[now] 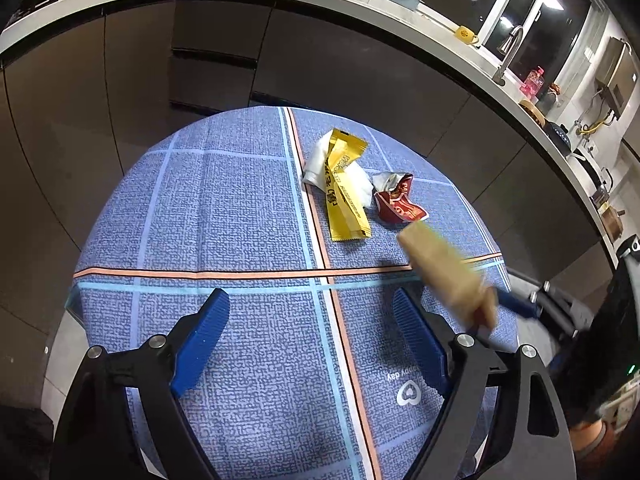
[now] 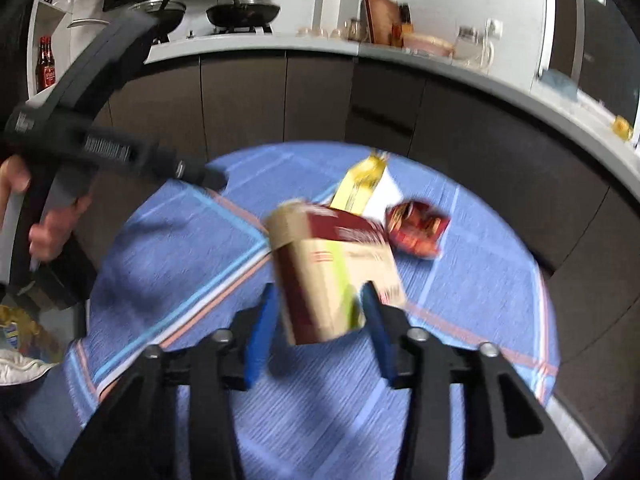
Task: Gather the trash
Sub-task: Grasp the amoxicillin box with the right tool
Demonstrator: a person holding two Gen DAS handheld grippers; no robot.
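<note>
Blue-padded fingers of the left gripper (image 1: pixel 310 344) are seen nearest the lens, spread wide with nothing between them, above the near part of the round table (image 1: pixel 192 208), which is covered with a blue checked cloth. This table is taken as the landmark throughout.

Largest among the task's things is the paper cup (image 2: pixel 332 272), tan and dark red, lying on its side between the fingers of the right gripper (image 2: pixel 320 332) over the table's near right part. Both pads appear to lie against its sides, but the view is blurred, so a firm clench cannot be told.

Next in size is one yellow wrapper (image 1: pixel 346 188), laid just past the table's centre across one white tissue (image 1: pixel 356 182). Smallest is one crumpled red wrapper (image 1: pixel 396 202), just to the right of these on the table.

Four pieces of trash are therefore counted: one in the right gripper, three left on the cloth. Off the table's left edge, a heap of wrappers (image 2: pixel 20 336) is glimpsed low down, possibly the collecting place. The task is judged to be partly done.
</note>
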